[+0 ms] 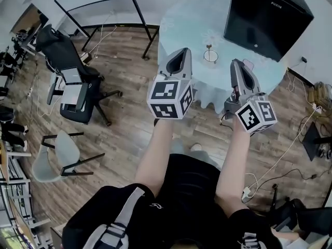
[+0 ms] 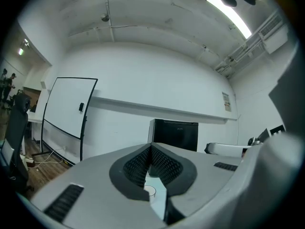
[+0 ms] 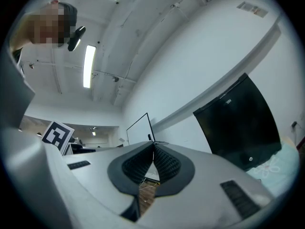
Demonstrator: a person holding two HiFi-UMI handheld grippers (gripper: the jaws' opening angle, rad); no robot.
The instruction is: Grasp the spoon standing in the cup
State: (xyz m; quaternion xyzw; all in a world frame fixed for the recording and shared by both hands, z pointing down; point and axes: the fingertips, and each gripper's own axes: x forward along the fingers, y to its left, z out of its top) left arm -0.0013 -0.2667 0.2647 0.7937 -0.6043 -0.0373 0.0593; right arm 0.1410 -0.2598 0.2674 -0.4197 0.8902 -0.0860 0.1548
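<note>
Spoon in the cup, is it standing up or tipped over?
Standing up: the spoon pokes straight up out of the cup.

Bright, even light from ceiling tubes [image 3: 89, 66]; fisheye-warped edges.

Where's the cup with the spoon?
Head view, upper centre-right: the cup stands on the round table, just left of the black cabinet.

The pale blue tabletop cloth [image 1: 181, 30] looked soft and matt; the brown plank floor [image 1: 129, 123] looked like matt wood; the black box-shaped cabinet [image 1: 264, 19] was smooth and glossy.
</note>
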